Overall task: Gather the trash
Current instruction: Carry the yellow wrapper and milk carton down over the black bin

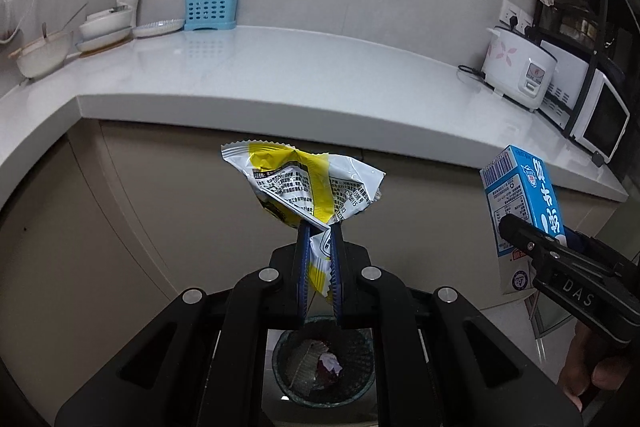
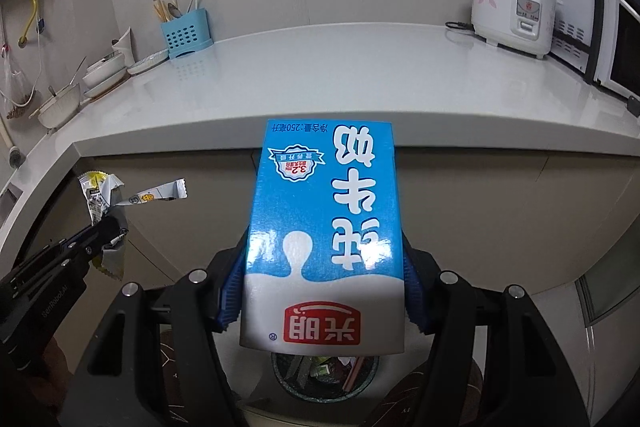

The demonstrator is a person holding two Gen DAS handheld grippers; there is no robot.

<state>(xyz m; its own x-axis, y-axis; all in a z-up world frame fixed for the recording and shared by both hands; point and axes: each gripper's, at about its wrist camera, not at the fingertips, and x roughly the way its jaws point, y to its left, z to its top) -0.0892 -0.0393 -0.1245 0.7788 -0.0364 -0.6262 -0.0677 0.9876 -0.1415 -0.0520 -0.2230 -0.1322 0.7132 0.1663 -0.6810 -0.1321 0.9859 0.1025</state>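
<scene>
Left wrist view looks across a pale grey countertop (image 1: pixel 280 67) that runs along a grey-tiled wall and bends round a corner on the left. At its back edge stands a blue utensil holder (image 1: pixel 211 7) under two wall sockets, with stacked white bowls and plates (image 1: pixel 106 27) toward the left corner. At the right end sit a white rice cooker (image 1: pixel 518 67) with a pink flower print and a white microwave (image 1: pixel 592 115) under a black rack. Beige cabinet fronts lie below the counter's front edge.

The left gripper (image 1: pixel 320 227) is pinched tight on a crumpled white and yellow wrapper (image 1: pixel 304 183) covered in small black print too fine to read. Below it on the floor is a dark round trash bin (image 1: pixel 324 367) holding scraps.

In the right wrist view, the right gripper (image 2: pixel 324 291) clamps a blue and white milk carton (image 2: pixel 324 227) by its sides, held upside down above the bin (image 2: pixel 324 375). Its inverted writing reads "纯牛奶", a red "光明" logo, "3.2" in a badge and "250毫升". In the left view, "DAS" shows on the right gripper's body.
</scene>
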